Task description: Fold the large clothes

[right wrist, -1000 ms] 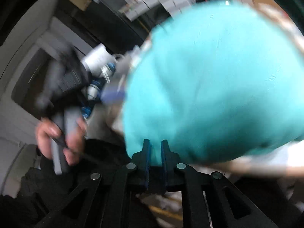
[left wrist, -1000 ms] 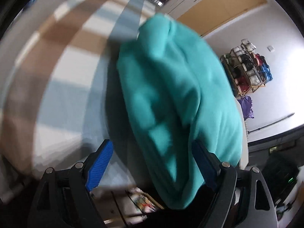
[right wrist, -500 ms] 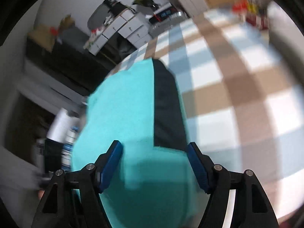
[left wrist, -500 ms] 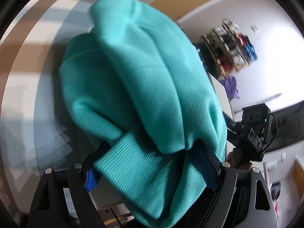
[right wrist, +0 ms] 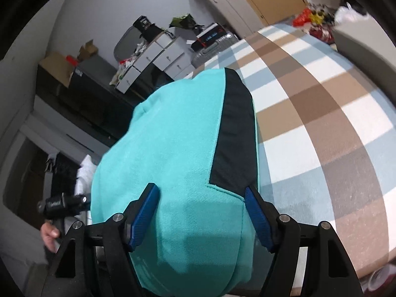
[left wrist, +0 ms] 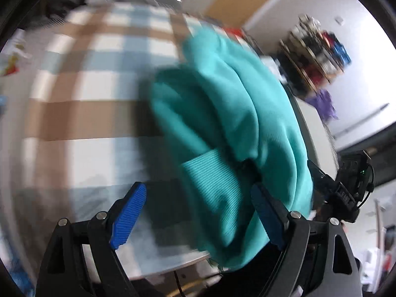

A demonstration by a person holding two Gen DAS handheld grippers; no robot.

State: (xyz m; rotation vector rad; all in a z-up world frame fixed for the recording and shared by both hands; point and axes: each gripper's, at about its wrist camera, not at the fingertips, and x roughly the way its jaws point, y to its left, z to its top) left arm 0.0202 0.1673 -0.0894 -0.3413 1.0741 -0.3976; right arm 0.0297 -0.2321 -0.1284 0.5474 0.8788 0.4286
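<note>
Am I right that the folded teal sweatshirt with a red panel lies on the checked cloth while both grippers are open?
Not quite: the panel on the teal sweatshirt is black, not red, as the right wrist view shows. It does lie on the checked cloth, and the left gripper and right gripper are open.

A checked cloth (right wrist: 321, 113) of brown, white and pale blue covers the surface. Beyond its far edge stand white drawers (right wrist: 165, 57) and a grey suitcase (right wrist: 215, 47).

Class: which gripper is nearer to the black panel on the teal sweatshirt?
Right. The right gripper straddles the teal sweatshirt just below its black panel; the left gripper faces the ribbed cuff.
</note>
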